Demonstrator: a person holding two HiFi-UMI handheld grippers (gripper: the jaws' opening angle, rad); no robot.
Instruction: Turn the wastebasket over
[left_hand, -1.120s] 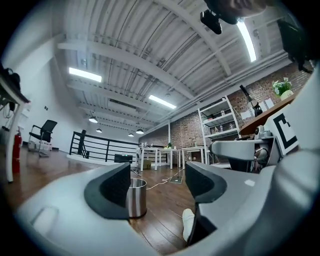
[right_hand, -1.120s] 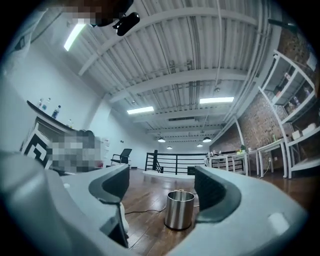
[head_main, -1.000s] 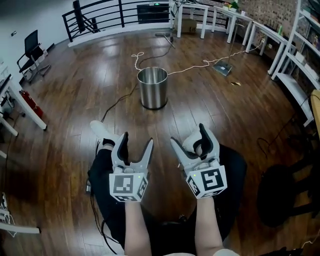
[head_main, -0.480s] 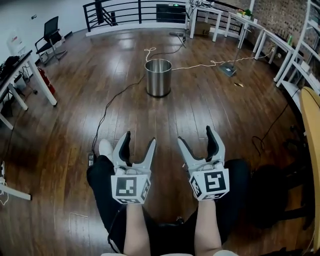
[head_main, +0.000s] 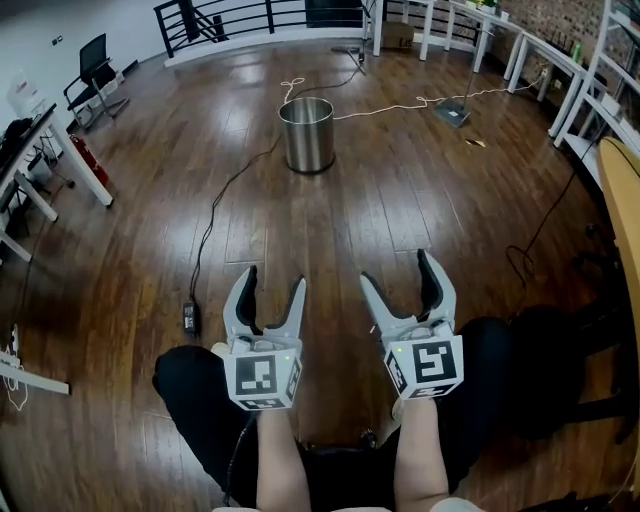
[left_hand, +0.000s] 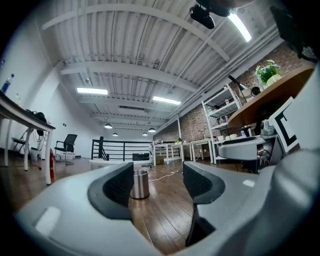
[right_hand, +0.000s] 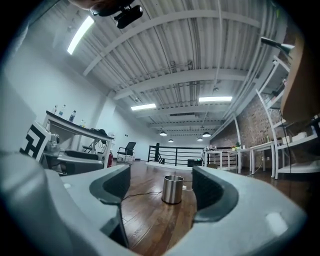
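The wastebasket (head_main: 306, 133), a shiny steel cylinder, stands upright with its mouth up on the wooden floor, far ahead of both grippers. It shows small between the jaws in the left gripper view (left_hand: 140, 184) and the right gripper view (right_hand: 173, 189). My left gripper (head_main: 272, 280) is held level and points toward it; its jaws are closing with nothing between them. My right gripper (head_main: 398, 270) is beside it, open and empty. Neither touches the basket.
A black cable (head_main: 215, 215) runs across the floor from the basket to a power adapter (head_main: 189, 318) near the left gripper. A white cable (head_main: 400, 105) lies behind the basket. White tables (head_main: 40, 160) stand left, desks (head_main: 560, 70) right, a railing (head_main: 230, 15) at the back.
The person has stepped across the floor; the white shoe ahead of the left gripper is gone from view. Both grippers stay side by side facing the basket. The left jaws have narrowed slightly.
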